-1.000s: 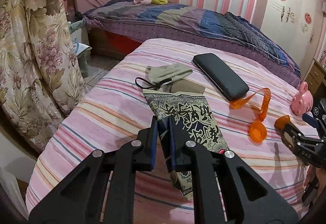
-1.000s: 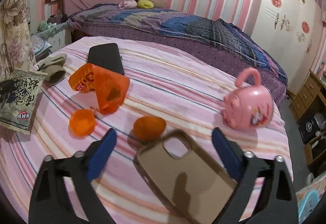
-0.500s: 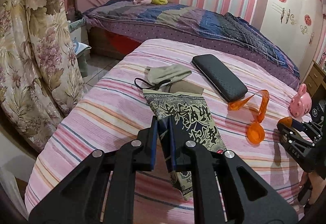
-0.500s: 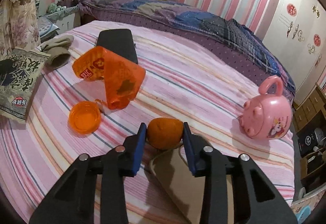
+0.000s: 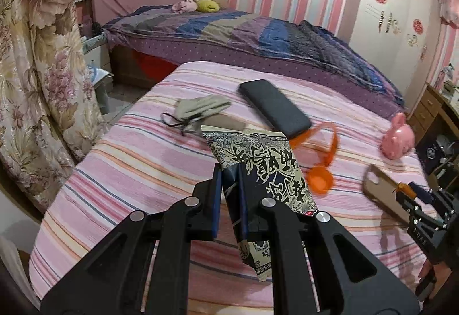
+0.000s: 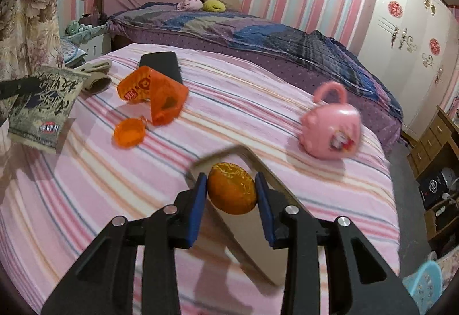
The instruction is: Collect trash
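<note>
My left gripper (image 5: 229,171) is shut on a black-and-cream printed snack wrapper (image 5: 269,168). In the right wrist view the wrapper (image 6: 43,103) hangs just above the striped sheet at the far left. My right gripper (image 6: 231,180) is shut on a small orange fruit (image 6: 231,191), with a blue pad pressed on each side, held over a tan phone case (image 6: 252,229). An orange plastic wrapper (image 6: 156,94) and a round orange cup (image 6: 129,133) lie on the bed between the two grippers. In the left wrist view, the right gripper (image 5: 416,194) shows at the right edge.
A pink pig-shaped toy bag (image 6: 330,125) stands on the pink striped bed (image 5: 143,160) at the right. A black flat case (image 5: 274,107) and a grey cloth pouch (image 5: 200,108) lie further back. A floral curtain (image 5: 37,71) hangs left, a second bed (image 5: 243,34) behind.
My right gripper went from wide open to shut on the orange fruit and carried it back over the phone case. The left gripper drew back with the snack wrapper, lifting it.
</note>
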`<state>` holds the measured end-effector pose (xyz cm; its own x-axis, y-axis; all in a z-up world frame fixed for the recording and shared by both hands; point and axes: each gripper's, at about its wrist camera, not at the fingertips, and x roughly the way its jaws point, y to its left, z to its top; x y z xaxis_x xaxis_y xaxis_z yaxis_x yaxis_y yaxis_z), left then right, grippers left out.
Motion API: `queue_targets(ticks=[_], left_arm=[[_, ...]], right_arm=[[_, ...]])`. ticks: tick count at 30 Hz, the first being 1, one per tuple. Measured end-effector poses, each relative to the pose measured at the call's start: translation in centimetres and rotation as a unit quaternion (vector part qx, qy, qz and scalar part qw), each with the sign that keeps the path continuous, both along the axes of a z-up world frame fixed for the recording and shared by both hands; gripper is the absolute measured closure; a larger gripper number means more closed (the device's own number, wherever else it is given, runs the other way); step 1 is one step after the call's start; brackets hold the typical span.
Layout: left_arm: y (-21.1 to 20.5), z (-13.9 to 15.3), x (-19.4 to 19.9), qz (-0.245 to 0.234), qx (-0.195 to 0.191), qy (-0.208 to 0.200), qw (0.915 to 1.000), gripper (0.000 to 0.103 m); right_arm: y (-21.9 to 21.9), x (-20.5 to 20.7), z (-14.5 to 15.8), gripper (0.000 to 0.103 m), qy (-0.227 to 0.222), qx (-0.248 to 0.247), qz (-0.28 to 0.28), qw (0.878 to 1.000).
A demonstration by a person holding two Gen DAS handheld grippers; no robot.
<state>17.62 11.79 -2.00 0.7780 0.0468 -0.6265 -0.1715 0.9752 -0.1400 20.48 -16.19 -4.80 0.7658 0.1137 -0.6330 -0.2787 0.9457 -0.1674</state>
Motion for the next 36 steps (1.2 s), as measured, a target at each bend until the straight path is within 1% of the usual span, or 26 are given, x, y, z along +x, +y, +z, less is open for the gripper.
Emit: queue_targets(ticks=[1,5,9,12,15,19,20,22,24,25,27,29,36], left_arm=[[-0.4,0.2,-0.1,-0.003,-0.002,-0.002,1.0,0.093],[-2.8,0.8,-0.8,-0.022,0.001,-0.008,0.9997,0.093],[-5.2,0.8,-1.6,-0.045,0.013,-0.012,0.9988,0.093],[-6.5,0.3,-2.1,-0.057,0.025,-0.004,0.9981,0.093],[-6.7,-0.1,-2.2,-0.059,0.036,0.001,0.9976,0.093],[-6.6,-0.8,-2.1,-0.056,0.047,0.011,0.9973,0.093],[-6.5,-1.0,-2.1,-0.055,0.049,0.014,0.9972,0.093],[-6.5,-1.1,-1.9,-0.053,0.054,0.017,0.997,0.093],[-6.4,-1.2,-1.9,-0.051,0.057,0.018,0.9969,0.093],[-6.3,-1.1,-1.9,-0.05,0.057,0.018,0.9969,0.093],[-6.2,-1.1,-1.8,-0.049,0.057,0.018,0.997,0.093],[-6.2,-1.2,-1.9,-0.05,0.057,0.018,0.997,0.093],[-6.4,-1.2,-2.0,-0.056,0.058,0.019,0.9966,0.093]], right_arm=[[-0.5,-0.4,0.1,0.07,-0.001,0.001,-0.002,1.0],[-3.6,-3.0,0.5,0.07,-0.005,0.018,-0.023,1.0],[-5.7,-4.0,0.5,0.07,-0.004,0.029,-0.034,0.999],[-7.5,-4.3,0.0,0.07,0.005,0.045,-0.047,0.998],[-8.5,-4.5,-0.1,0.07,0.011,0.053,-0.048,0.997],[-8.7,-4.2,-0.3,0.068,0.014,0.059,-0.047,0.997],[-8.8,-4.1,-0.4,0.066,0.016,0.062,-0.046,0.997],[-8.8,-3.9,-0.7,0.049,0.022,0.07,-0.043,0.996],[-8.6,-3.7,-0.9,0.043,0.027,0.069,-0.043,0.996],[-8.4,-3.7,-1.1,0.041,0.038,0.068,-0.042,0.996],[-8.0,-3.6,-1.3,0.037,0.045,0.062,-0.041,0.996],[-7.8,-3.6,-1.7,0.036,0.055,0.047,-0.038,0.997],[-8.0,-4.0,-2.6,0.036,0.068,0.042,-0.036,0.996]])
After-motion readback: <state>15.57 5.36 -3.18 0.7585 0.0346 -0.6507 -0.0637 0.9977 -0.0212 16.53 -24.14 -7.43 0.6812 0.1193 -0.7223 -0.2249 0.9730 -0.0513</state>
